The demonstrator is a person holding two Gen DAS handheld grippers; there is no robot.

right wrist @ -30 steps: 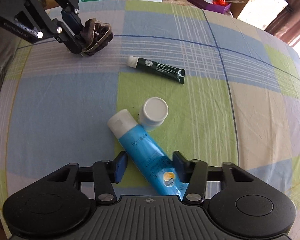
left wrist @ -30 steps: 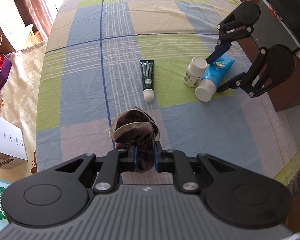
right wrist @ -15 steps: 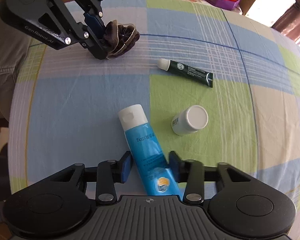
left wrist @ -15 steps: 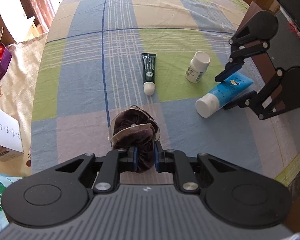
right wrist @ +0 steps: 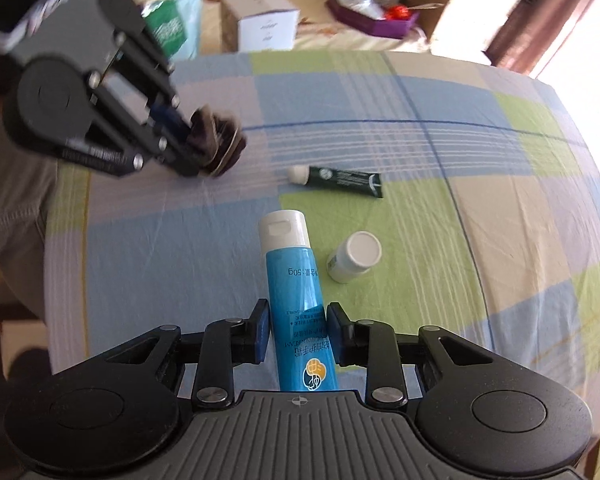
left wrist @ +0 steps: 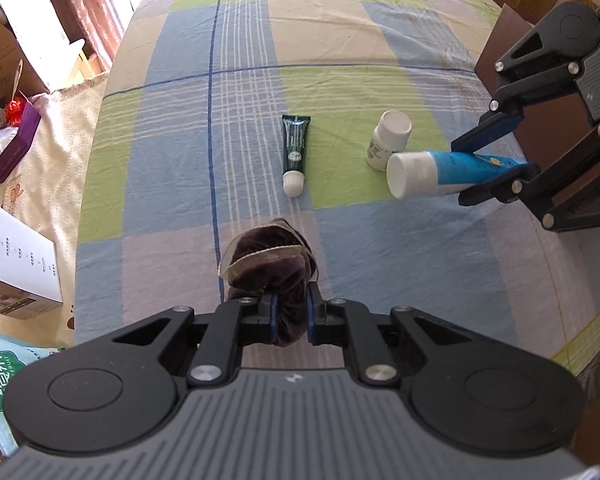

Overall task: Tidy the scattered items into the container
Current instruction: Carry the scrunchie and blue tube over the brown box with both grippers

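My left gripper [left wrist: 291, 314] is shut on a dark purple velvet pouch [left wrist: 269, 265], whose mouth gapes away from me above the checked cloth. From the right wrist view the same pouch [right wrist: 219, 147] hangs at the far left in the left gripper [right wrist: 192, 142]. My right gripper [right wrist: 294, 330] is shut on a blue tube with a white cap [right wrist: 296, 280], lifted off the cloth and pointing forward. In the left wrist view the blue tube [left wrist: 432, 172] sits at the right in the right gripper [left wrist: 488, 168]. A dark green tube [left wrist: 294, 148] and a small white bottle [left wrist: 387, 139] lie on the cloth.
The checked cloth [left wrist: 172, 168] covers a bed or table. Beyond its left edge are a white box [left wrist: 18, 264], a purple box [left wrist: 10, 152] and a green bag [left wrist: 0, 368]. A brown wooden piece of furniture [left wrist: 496, 52] stands at the right edge.
The right gripper has lifted the blue tube off the cloth and swung it away from the white bottle. The left gripper still holds the pouch and has shifted slightly.
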